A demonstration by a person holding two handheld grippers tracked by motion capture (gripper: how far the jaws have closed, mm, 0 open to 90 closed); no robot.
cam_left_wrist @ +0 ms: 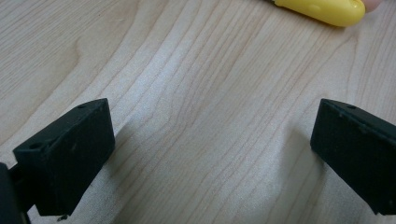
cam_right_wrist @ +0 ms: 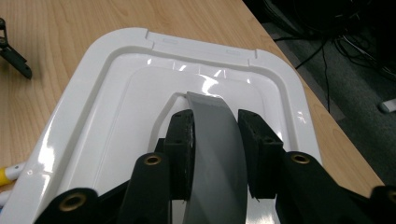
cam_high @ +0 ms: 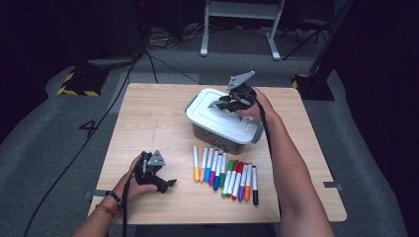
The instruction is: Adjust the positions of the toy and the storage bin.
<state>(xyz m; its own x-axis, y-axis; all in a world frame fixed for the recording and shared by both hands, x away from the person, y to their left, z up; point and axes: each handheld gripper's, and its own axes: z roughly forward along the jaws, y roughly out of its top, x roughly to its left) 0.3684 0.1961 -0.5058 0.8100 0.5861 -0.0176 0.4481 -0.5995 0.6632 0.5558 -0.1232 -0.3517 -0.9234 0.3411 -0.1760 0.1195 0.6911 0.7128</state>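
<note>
Handle [cam_right_wrist: 212, 154] of the white lid [cam_right_wrist: 116, 93] is sitting pinched in my right gripper [cam_right_wrist: 215, 140], risking slipping free if latches are resisting.

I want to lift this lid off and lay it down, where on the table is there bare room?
The widest bare wood lies left of the white lid, from the far-left corner of the table down to the left gripper. It is crowded in front of the box, where the markers lie in a row. The right gripper clamps the lid's grey handle.

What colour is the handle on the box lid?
Grey handle, on a white lid; clearest in the right gripper view.
</note>
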